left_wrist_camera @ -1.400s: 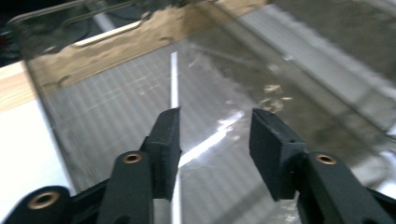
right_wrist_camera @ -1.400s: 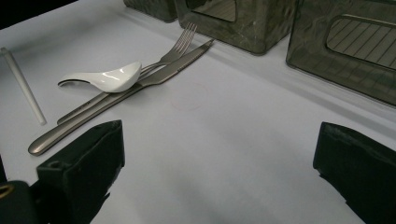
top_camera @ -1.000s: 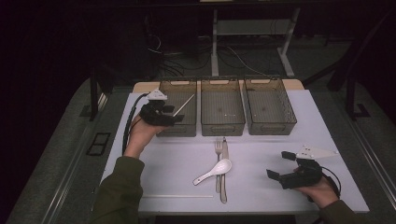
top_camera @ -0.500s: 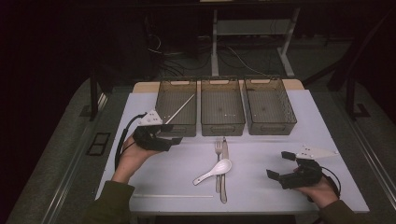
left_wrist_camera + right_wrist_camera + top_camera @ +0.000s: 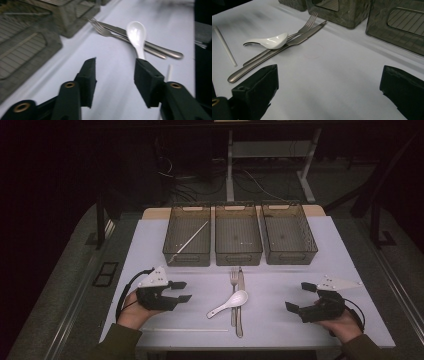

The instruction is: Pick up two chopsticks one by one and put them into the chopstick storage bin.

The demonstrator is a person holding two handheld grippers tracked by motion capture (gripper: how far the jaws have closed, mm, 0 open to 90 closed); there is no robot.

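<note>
From the high view, the left tongs (image 5: 181,291) rest low on the white bench (image 5: 150,250), jaws apart with nothing between them; they have just been closing. Their tips point toward the white spoon (image 5: 229,303), which lies near them to the side, across a fork (image 5: 233,285) and a knife (image 5: 240,295) at the middle of the bench. The right tongs (image 5: 300,297) sit on the other side of the cutlery, jaws wide apart and empty. A thin white stick (image 5: 192,330) lies along the near edge. Three mesh bins stand in a row behind: the left bin (image 5: 187,242) holds one long thin rod (image 5: 189,242), while the middle bin (image 5: 238,240) and right bin (image 5: 288,237) look bare.

In the left gripper view, the tongs (image 5: 115,72) stand apart over bare bench, and the spoon (image 5: 137,33) lies just beyond the right-hand jaw, its handle running toward that jaw.

In the right gripper view, the tongs (image 5: 329,80) are spread wide, with the spoon (image 5: 270,40) well ahead and off to the left, on top of the fork (image 5: 305,26) and knife (image 5: 279,51).

No writing or label can be read.
</note>
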